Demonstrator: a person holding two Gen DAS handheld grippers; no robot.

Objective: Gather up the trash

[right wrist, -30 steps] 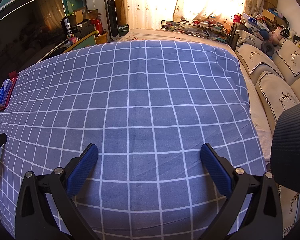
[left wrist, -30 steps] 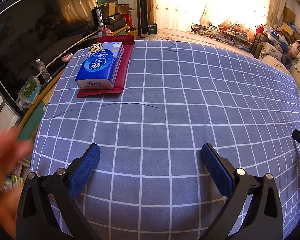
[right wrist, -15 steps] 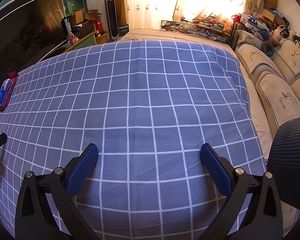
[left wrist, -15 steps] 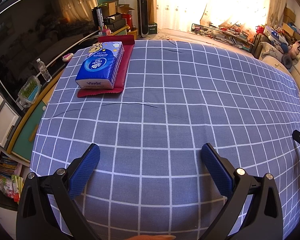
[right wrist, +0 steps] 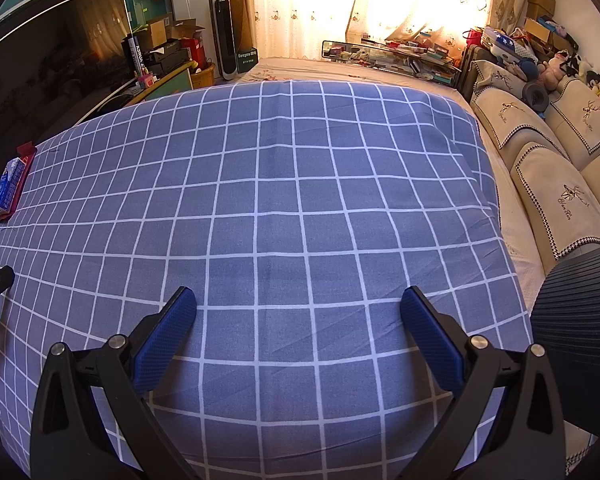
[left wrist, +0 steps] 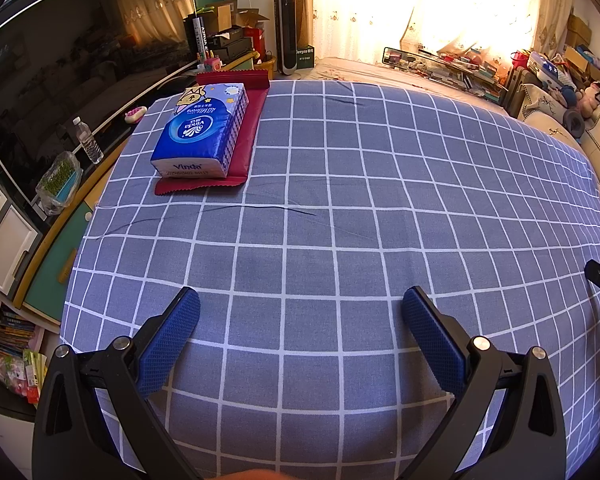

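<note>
Wide bare checked cloth is lying open ahead of both hand-held grippers, filling the centre of each view. In the upper left of the left view, a blue tissue pack is sitting on a red wrapper, the only obstacle there. A dark ribbed object is crowding the right view's lower right edge.

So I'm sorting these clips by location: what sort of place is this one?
Most likely a lived-in home living room. A large television stands along one side, a cushioned sofa with soft toys along the other, and sunlit curtains hang at the back. A checked cloth covers the work surface.
</note>
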